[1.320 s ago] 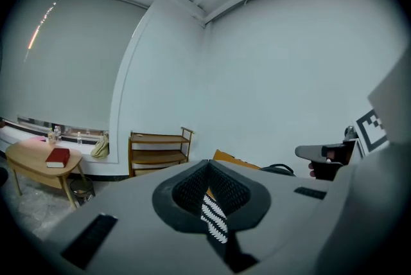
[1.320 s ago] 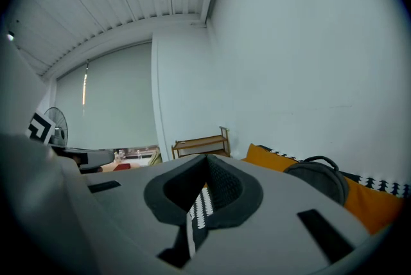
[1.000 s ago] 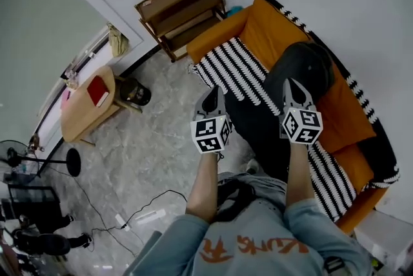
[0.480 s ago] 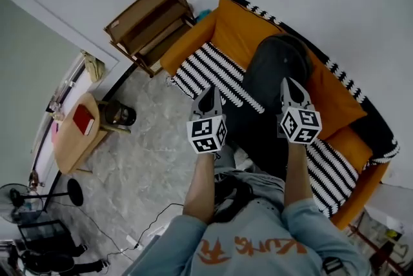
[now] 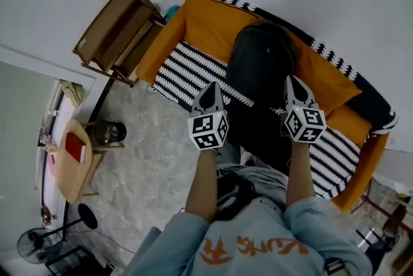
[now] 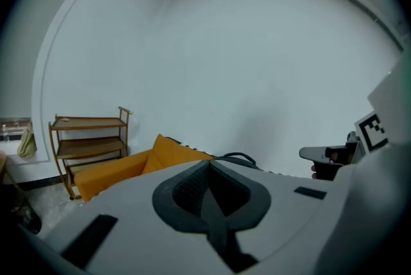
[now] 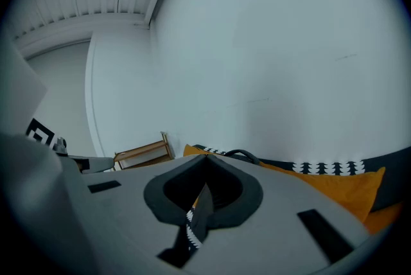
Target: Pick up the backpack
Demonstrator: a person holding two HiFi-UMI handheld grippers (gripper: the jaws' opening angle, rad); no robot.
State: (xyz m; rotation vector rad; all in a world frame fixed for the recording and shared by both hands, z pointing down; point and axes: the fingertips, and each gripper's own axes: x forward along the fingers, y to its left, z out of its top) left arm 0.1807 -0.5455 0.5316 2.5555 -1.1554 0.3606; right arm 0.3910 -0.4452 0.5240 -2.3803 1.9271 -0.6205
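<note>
Approach only: backpack [image 5: 261, 65] lies untouched on sofa [image 5: 205, 26]; left gripper [image 5: 209, 93] and right gripper [image 5: 293, 84] both clenched, empty, apparently short of it; grasp and lift left.

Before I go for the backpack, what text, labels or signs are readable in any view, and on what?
No text reads clearly.
Orange print on the person's shirt: upside down, blurred, unreadable.
On the left hand-held gripper and right hand-held gripper: square marker patterns only, no words.
On the red book: too small.
</note>
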